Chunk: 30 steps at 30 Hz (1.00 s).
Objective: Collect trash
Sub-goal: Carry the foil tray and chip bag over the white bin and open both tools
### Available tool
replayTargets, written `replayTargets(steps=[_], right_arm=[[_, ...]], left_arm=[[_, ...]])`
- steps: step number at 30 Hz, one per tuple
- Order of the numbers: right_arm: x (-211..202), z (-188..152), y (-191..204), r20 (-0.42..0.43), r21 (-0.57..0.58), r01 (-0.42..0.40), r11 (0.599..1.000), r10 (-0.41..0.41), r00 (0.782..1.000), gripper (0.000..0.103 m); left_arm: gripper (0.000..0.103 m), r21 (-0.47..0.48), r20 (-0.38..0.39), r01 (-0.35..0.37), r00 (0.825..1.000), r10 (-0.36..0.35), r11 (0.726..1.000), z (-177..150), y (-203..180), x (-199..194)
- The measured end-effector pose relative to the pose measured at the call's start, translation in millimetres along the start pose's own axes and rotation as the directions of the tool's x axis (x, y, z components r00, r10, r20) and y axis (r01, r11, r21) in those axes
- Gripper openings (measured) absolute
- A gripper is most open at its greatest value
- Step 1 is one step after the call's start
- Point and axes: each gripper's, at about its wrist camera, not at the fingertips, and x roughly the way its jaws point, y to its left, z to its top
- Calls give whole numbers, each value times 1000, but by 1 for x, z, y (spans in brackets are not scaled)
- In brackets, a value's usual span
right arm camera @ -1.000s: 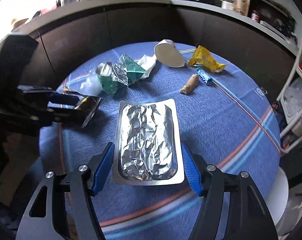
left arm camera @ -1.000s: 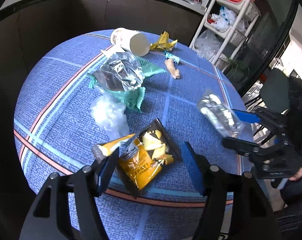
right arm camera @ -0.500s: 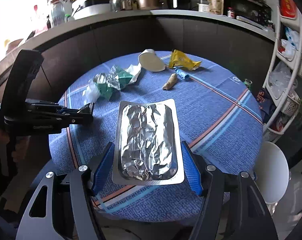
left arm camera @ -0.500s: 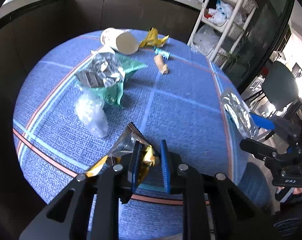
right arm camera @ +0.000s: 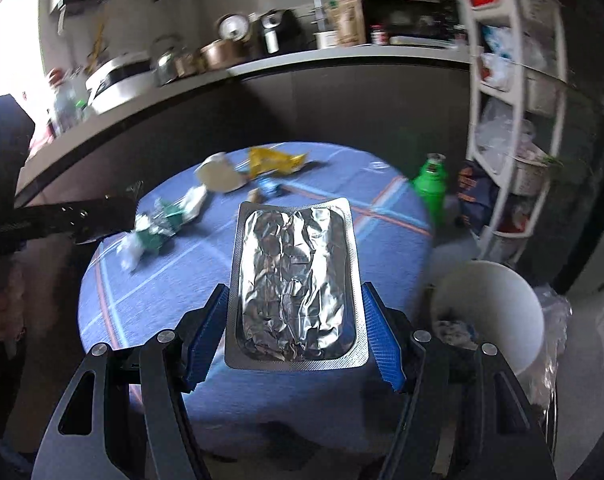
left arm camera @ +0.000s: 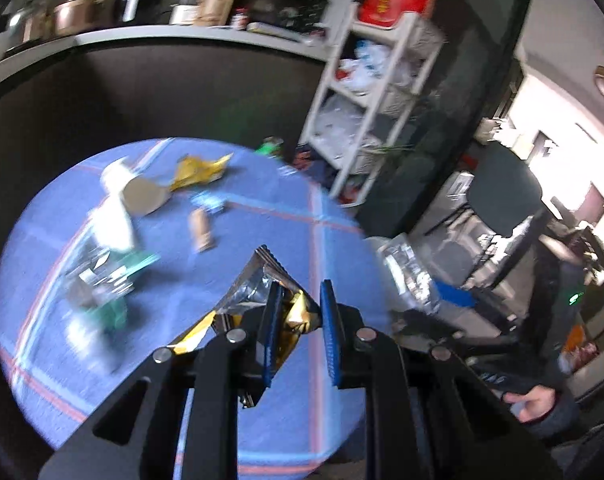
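The left gripper [left arm camera: 298,320] has its fingers drawn narrow on a yellow-and-black snack bag [left arm camera: 262,284], pinched near its lower end and held clear above the blue tabletop [left arm camera: 262,240]. The bag is thin foil-lined film: light, limp and slippery, so it droops beyond the pinch and could slide if gripped only by an edge. A hold across a crumpled fold appears soundest.

The right gripper [right arm camera: 294,336] holds a silver foil tray [right arm camera: 296,280] across its width, fingers [right arm camera: 206,336] set wide against both long rims. The tray is light but easily dented; pressure belongs on the stiffer rims, not the crinkled centre.

A white bin [right arm camera: 489,304] stands low at the right, beside the tabletop. A paper cup [right arm camera: 218,174], yellow wrapper [right arm camera: 276,160] and green wrapper [right arm camera: 158,224] remain on the far tabletop, uncollected.
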Motion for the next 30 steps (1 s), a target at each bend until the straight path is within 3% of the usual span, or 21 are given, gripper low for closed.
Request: replayTargets(steps=[7, 13, 23, 30], right_arm=[[-12, -12, -67, 25, 123, 96, 988, -100, 995, 62], [-10, -30, -119, 14, 205, 152, 967, -158, 987, 62], [20, -56, -187, -47, 278, 223, 934, -219, 975, 62], [46, -62, -213, -84, 258, 248, 934, -234, 969, 62]], left_arm=[[20, 61, -29, 145, 989, -143, 988, 27, -67, 55], [20, 60, -110, 242, 966, -234, 968, 41, -112, 123], [20, 32, -250, 267, 935, -251, 963, 41, -153, 230], [20, 57, -319, 229, 927, -200, 972, 30, -168, 284]])
